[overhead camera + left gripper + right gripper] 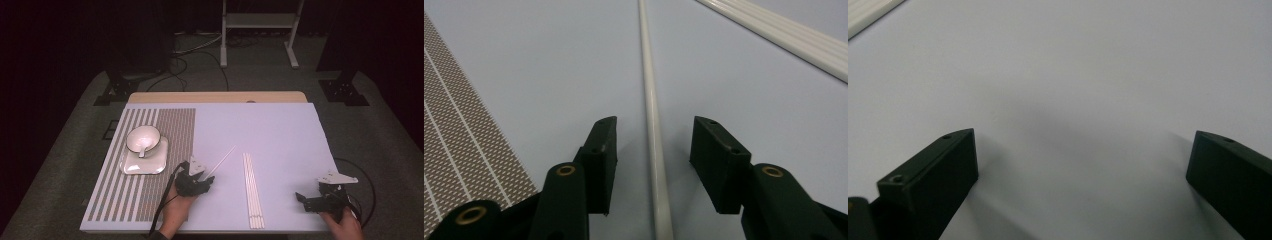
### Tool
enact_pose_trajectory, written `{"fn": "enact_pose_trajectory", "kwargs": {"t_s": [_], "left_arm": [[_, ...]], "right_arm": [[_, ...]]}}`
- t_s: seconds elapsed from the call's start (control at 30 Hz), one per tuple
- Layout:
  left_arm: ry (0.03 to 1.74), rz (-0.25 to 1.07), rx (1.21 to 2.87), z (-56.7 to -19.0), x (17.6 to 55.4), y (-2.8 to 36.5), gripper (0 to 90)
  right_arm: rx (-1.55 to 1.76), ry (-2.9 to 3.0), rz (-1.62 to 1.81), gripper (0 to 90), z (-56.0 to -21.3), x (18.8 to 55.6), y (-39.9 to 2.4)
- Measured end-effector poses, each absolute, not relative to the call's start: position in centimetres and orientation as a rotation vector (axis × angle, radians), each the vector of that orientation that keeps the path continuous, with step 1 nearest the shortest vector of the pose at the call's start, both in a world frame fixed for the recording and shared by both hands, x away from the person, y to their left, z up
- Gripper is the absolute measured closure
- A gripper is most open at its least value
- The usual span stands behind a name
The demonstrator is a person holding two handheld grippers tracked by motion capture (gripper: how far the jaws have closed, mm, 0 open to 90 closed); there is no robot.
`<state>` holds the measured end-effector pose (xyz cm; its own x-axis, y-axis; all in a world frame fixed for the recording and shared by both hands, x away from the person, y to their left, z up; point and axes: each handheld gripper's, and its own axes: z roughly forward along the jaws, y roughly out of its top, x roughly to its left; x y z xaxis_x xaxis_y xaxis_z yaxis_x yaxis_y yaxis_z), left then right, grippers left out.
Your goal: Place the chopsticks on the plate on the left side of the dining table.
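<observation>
Left gripper [651,150] jaws half-open, straddling single white stick [650,100], pads not touching; stick's long axis runs straight ahead between them. Right gripper [1083,165] wide open, empty, well apart.

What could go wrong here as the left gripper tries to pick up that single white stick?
The stick is thin and round, lying flat between the left gripper's open jaws, so it may roll or slip out as they pinch. The grip sits near one end, so the long free end could droop or swing toward the bundle of sticks.
</observation>
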<state>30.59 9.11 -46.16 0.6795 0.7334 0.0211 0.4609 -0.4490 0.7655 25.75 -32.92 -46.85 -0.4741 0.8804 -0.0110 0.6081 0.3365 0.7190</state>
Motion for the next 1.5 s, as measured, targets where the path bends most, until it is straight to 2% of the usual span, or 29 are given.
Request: {"fn": "enact_pose_trajectory", "kwargs": {"t_s": [0.23, 0.33, 0.5, 0.73, 0.93, 1.5], "left_arm": [[0.886, 0.463, 2.128, -46.17, 30.40, 8.96, 63.4], [0.890, 0.457, 2.126, -46.16, 30.44, 9.01, 64.7], [0.921, 0.450, 2.107, -46.15, 30.58, 9.19, 75.6], [0.931, 0.443, 2.103, -46.14, 30.65, 9.29, 83.7], [0.942, 0.410, 2.090, -46.13, 30.83, 9.55, 83.7], [0.932, 0.427, 2.104, -45.97, 30.98, 9.35, 84.7]], "right_arm": [[1.311, 2.207, 0.927, 0.0, -46.85, 25.75, -32.92], [1.310, 2.207, 0.928, 0.0, -46.85, 25.75, -32.92], [1.310, 2.207, 0.927, 0.0, -46.85, 25.76, -32.92], [1.310, 2.207, 0.927, 0.0, -46.85, 25.75, -32.92], [1.312, 2.207, 0.927, 0.0, -46.85, 25.74, -32.92], [1.310, 2.207, 0.927, 0.0, -46.85, 25.76, -32.93]]}}
